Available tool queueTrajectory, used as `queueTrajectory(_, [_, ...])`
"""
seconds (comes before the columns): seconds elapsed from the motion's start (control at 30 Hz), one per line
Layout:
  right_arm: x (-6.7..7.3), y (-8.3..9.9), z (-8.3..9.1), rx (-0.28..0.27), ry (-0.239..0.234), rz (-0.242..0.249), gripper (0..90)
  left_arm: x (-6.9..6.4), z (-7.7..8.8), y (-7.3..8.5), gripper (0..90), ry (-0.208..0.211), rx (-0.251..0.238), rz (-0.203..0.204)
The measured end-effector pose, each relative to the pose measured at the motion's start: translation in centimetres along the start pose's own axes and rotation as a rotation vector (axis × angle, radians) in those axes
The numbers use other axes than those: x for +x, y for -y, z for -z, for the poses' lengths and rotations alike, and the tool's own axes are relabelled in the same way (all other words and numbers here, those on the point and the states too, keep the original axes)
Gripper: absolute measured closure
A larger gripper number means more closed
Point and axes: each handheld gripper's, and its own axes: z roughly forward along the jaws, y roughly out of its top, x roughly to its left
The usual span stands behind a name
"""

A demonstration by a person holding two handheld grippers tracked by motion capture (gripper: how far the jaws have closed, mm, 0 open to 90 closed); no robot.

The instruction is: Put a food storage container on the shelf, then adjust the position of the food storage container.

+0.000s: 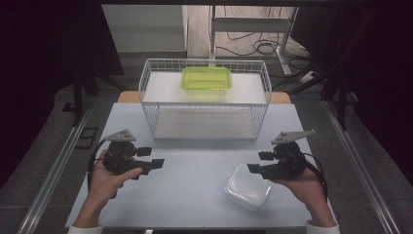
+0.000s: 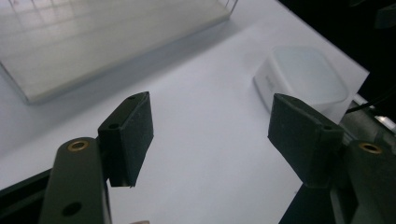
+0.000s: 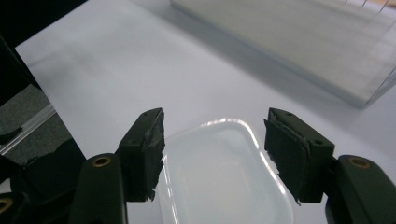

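The white tub lies at lower right of the high view, on the table. The right gripper hovers over it, jaws wide and empty. At lower left, the left gripper gapes wide too, holding nothing.

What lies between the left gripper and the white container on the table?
Nothing: in the high view, bare tabletop runs from the left gripper to the white container. The left gripper view shows that same empty stretch.
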Motion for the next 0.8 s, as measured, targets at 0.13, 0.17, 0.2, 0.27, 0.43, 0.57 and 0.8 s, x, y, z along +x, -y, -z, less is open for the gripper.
queueTrajectory(0.13, [-0.2, 1.1, -0.9, 0.051, -0.007, -0.009, 38.0, -0.2, -0.6, 0.5, 30.4, -0.015, 0.015, -0.007])
queueTrajectory(0.17, [-0.2, 1.2, -1.0, 0.057, -0.001, -0.012, 38.0, -0.3, -0.7, 0.6, 30.4, -0.019, 0.020, -0.013])
queueTrajectory(0.2, [-0.3, 1.3, -1.2, 0.056, -0.006, -0.013, 38.2, -0.3, -0.9, 0.8, 30.5, -0.025, 0.027, -0.014])
queueTrajectory(0.27, [-0.5, 1.4, -1.6, 0.066, -0.014, -0.013, 38.7, -0.2, -1.1, 0.9, 30.9, -0.029, 0.030, -0.012])
queueTrajectory(0.43, [-1.2, 2.0, -2.8, 0.103, -0.001, -0.030, 39.1, -0.2, -1.5, 1.0, 30.4, -0.037, 0.032, -0.022])
queueTrajectory(0.57, [-1.8, 2.4, -3.2, 0.111, 0.010, -0.052, 40.0, 0.0, -1.8, 1.2, 29.8, -0.040, 0.040, -0.021])
queueTrajectory(0.8, [-2.5, 3.0, -3.7, 0.131, 0.030, -0.064, 42.0, 0.6, -2.7, 1.4, 28.5, -0.042, 0.058, -0.010])
